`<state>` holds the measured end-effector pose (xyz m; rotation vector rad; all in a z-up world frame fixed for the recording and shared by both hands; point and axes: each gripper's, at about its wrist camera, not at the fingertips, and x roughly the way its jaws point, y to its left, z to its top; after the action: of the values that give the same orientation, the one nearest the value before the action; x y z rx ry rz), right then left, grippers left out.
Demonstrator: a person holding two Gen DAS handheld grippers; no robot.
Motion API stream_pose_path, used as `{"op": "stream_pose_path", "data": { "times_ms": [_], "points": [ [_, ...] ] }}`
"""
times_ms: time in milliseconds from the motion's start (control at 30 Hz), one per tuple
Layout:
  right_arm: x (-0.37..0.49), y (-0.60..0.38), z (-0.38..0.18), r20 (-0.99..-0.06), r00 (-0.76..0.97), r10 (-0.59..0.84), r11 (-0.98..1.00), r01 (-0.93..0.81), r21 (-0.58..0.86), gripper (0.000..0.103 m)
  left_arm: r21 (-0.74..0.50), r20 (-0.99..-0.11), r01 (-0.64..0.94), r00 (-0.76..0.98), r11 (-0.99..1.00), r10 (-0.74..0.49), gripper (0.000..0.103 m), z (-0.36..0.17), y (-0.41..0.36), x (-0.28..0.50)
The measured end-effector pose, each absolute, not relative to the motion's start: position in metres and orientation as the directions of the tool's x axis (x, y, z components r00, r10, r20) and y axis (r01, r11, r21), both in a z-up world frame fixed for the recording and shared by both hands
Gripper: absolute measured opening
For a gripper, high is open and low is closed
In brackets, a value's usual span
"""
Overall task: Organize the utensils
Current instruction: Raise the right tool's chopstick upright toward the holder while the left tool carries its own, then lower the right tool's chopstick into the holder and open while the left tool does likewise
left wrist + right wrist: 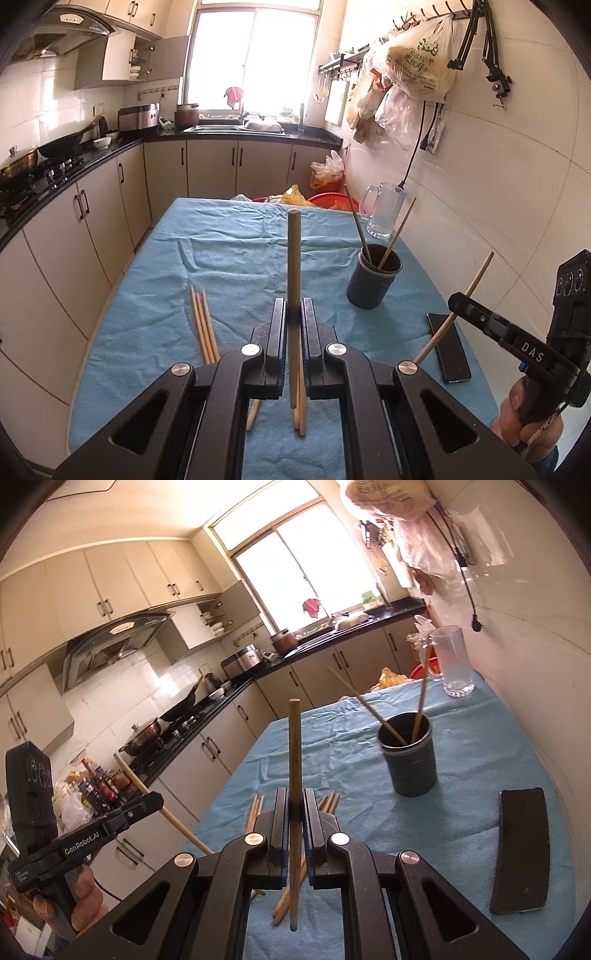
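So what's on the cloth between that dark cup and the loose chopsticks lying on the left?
Nothing: in the left wrist view, bare blue cloth stretches from the dark cup to the loose chopsticks.

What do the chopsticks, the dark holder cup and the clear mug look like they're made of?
Chopsticks: probably bamboo or wood, pale tan and matte.
Holder cup: dark grey, dull finish, likely plastic, possibly coated metal; a band circles it below the rim.
Mug: see-through with a thick handle and base, most likely glass.
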<state>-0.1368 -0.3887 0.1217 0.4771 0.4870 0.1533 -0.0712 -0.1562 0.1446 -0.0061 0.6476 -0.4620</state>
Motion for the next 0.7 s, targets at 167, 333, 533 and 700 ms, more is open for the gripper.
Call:
{"op": "stream_pose_path", "data": {
  "times_ms": [167, 333, 533, 700],
  "points": [
    [-0.134, -0.409, 0.118, -0.412, 0.881, 0.232, 0.868, 0.004, 0.497, 0.007, -0.156, -0.589, 0.433, 0.681, 0.888, -0.436, 0.006, 0.143, -0.168, -0.062],
    [-0.133, -0.444, 0.125, -0.388, 0.901, 0.194, 0.848, 0.045, 0.528, 0.007, -0.166, -0.578, 0.471, 0.665, 0.866, -0.472, 0.006, 0.155, -0.188, -0.051],
    [-0.132, -0.482, 0.145, -0.365, 0.92, 0.143, 0.832, 0.088, 0.548, 0.007, -0.188, -0.56, 0.522, 0.639, 0.832, -0.527, 0.006, 0.176, -0.218, -0.033],
    [-0.125, -0.502, 0.167, -0.336, 0.936, 0.103, 0.831, 0.105, 0.547, 0.007, -0.179, -0.535, 0.546, 0.644, 0.818, -0.547, 0.007, 0.196, -0.243, -0.017]
  ]
}}
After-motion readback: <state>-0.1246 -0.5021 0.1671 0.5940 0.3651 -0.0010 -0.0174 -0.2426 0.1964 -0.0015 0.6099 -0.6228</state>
